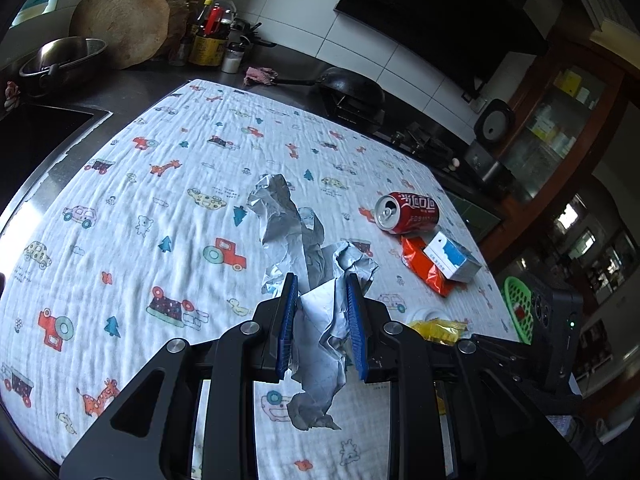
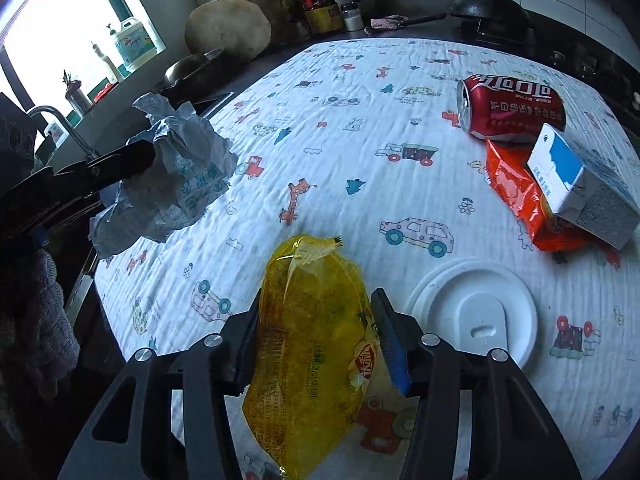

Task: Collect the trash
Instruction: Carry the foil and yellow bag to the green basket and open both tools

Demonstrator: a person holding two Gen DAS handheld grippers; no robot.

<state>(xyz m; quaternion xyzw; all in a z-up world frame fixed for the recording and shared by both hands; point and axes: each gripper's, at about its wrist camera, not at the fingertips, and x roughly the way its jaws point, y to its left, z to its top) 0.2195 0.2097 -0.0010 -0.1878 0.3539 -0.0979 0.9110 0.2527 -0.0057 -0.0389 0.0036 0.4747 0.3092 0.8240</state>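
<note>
My left gripper point(image 1: 322, 284) is shut on a crumpled silver-white wrapper point(image 1: 320, 344), which hangs above the patterned cloth point(image 1: 140, 184); from the right wrist view the same wrapper point(image 2: 180, 176) dangles at the left. My right gripper point(image 2: 316, 300) is shut on a yellow snack bag point(image 2: 312, 344), its pads pressed against both sides. A red soda can point(image 2: 512, 108) lies on its side at the far right, beside an orange wrapper point(image 2: 520, 200) and a white-and-blue carton point(image 2: 580, 184). A white plastic lid point(image 2: 472, 312) rests flat just right of the yellow bag.
A sink point(image 1: 36, 136) lies left of the cloth. At the back stand a metal bowl point(image 1: 60, 56), round wooden boards point(image 1: 120, 24), bottles point(image 1: 212, 28) and a black pan point(image 1: 352, 88). A green basket point(image 1: 518, 308) sits past the table's right edge.
</note>
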